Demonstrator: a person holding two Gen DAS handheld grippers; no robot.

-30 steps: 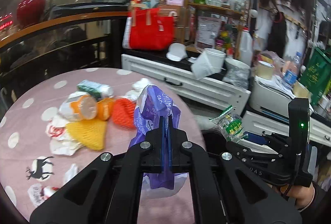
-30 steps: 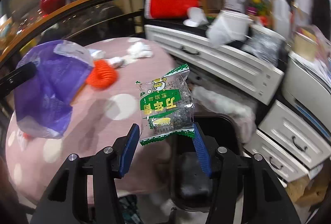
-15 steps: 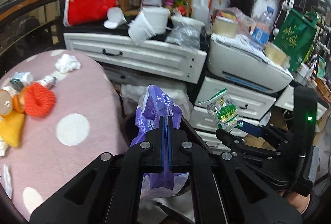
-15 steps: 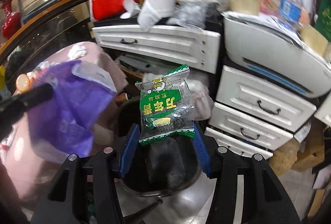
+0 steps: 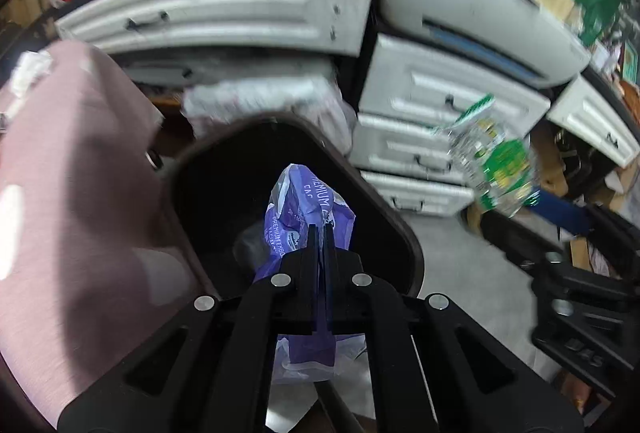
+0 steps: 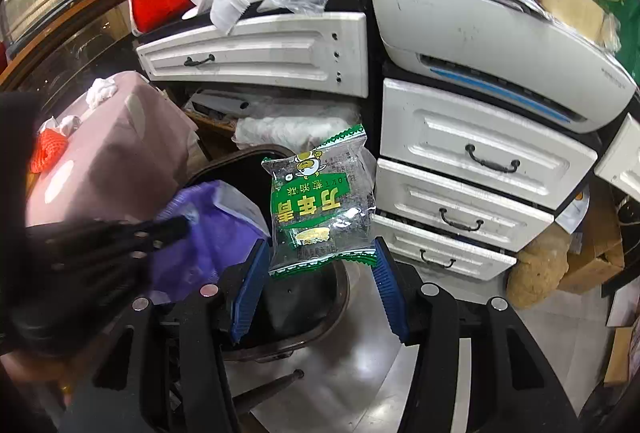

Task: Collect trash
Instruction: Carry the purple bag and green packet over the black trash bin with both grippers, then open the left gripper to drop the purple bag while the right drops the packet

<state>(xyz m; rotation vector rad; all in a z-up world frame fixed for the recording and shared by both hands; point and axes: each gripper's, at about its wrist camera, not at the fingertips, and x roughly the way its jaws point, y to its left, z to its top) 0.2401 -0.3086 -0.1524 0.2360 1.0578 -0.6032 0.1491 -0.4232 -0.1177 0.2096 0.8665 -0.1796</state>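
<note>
My left gripper point(image 5: 319, 233) is shut on a purple plastic bag point(image 5: 308, 209) and holds it over the mouth of a dark brown trash bin point(image 5: 404, 233) on the floor. The bag point(image 6: 208, 233) and the bin point(image 6: 340, 297) also show in the right wrist view. My right gripper point(image 6: 320, 273) grips a clear and green snack wrapper point(image 6: 320, 201) by its lower edge between the blue pads point(image 6: 250, 289), just above the bin's right side. The wrapper also shows blurred in the left wrist view point(image 5: 496, 165).
The pink dotted table point(image 5: 60, 201) stands left of the bin, with an orange net point(image 6: 46, 151) and white tissue point(image 6: 100, 91) on it. White drawers point(image 6: 472, 169) and a printer point(image 6: 500, 45) stand close behind the bin. Grey floor point(image 6: 360, 385) lies below.
Both grippers have swung right and downward, away from the table to above the bin. The purple bag now hangs over the bin's opening. Both grips are unchanged.
</note>
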